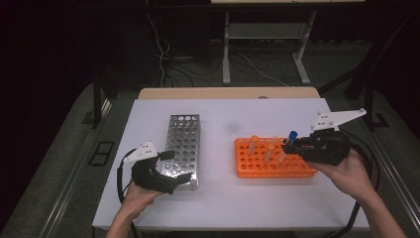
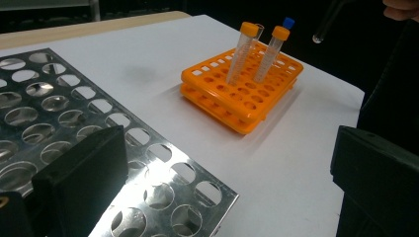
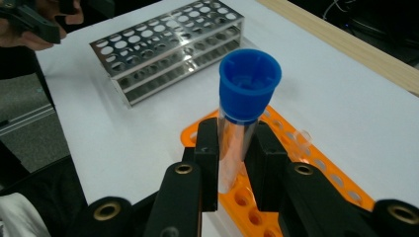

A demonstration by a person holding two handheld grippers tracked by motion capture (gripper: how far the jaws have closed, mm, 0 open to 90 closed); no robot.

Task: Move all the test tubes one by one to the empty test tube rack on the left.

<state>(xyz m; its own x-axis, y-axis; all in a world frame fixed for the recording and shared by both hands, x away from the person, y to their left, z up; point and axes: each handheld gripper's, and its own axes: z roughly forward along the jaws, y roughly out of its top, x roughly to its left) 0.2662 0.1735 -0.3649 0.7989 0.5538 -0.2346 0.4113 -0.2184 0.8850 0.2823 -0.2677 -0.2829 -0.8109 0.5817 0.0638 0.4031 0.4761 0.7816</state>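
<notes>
An orange tube rack (image 1: 275, 167) lies at the table's right, with two orange-capped tubes (image 1: 254, 142) standing in it. My right gripper (image 1: 288, 145) is shut on a clear blue-capped tube (image 3: 249, 84), held upright over the rack's right end (image 3: 323, 174). Its lower end is hidden, so I cannot tell whether it sits in a hole. The right gripper's jaws (image 3: 237, 153) clamp the tube below the cap. My left gripper (image 1: 177, 166) is open beside the near end of a metal rack (image 1: 182, 143). Its jaws stand wide apart (image 2: 230, 182) over that rack's corner (image 2: 163, 192), holding nothing.
The metal rack's holes (image 2: 59, 106) look vacant. White tabletop (image 1: 218, 193) lies bare between the two racks and along the front edge. A wooden strip (image 1: 228, 92) runs along the table's far edge. Cables trail from both grippers off the table's sides.
</notes>
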